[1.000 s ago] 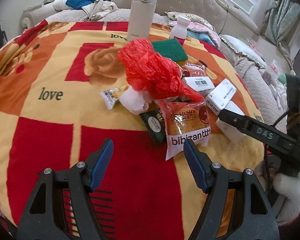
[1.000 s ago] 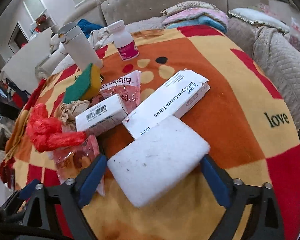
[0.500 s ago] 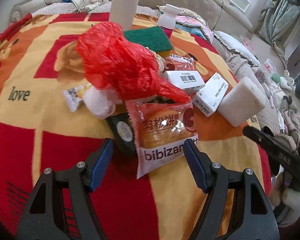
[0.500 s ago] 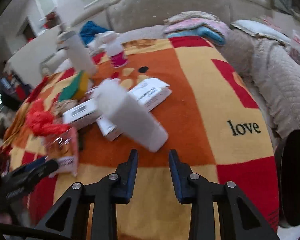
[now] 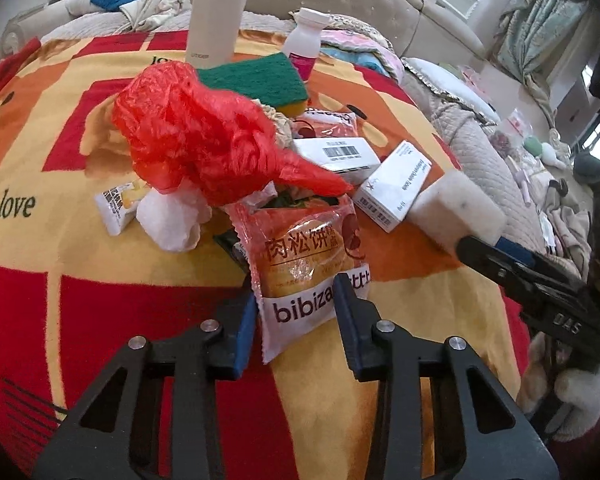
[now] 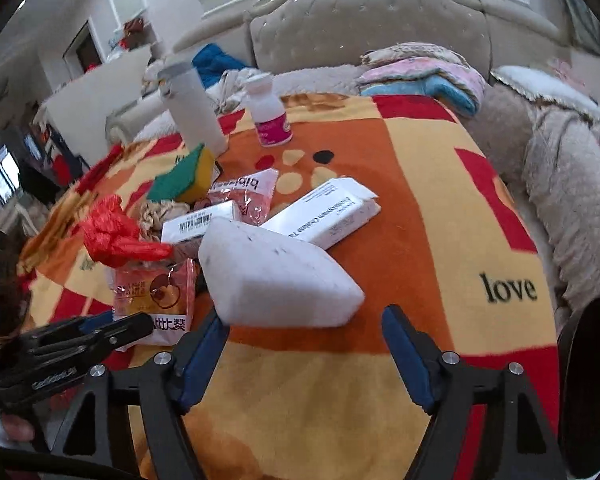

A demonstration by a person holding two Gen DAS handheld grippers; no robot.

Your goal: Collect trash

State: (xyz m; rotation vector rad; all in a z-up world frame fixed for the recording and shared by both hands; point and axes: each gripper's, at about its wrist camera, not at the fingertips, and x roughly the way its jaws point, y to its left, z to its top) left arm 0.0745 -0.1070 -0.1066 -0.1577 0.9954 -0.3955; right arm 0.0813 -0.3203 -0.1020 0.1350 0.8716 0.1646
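Patterned blanket, snack packet, sponge

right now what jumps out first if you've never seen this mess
A crumpled red plastic bag tops the heap on the loud red and yellow blanket. In front of it, a snack packet sits between the closing left gripper jaws. Right of that, a white sponge block lies before the opening right gripper.

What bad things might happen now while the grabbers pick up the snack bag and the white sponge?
1. The left gripper is closing on only the bottom edge of the bibizan snack wrapper; slippery plastic may slide out.
2. The red plastic bag lies on the wrapper's top, so lifting could drag it and the crumpled tissue along.
3. The right gripper is opening, and the white sponge sits tilted by its left finger; it may tumble off.
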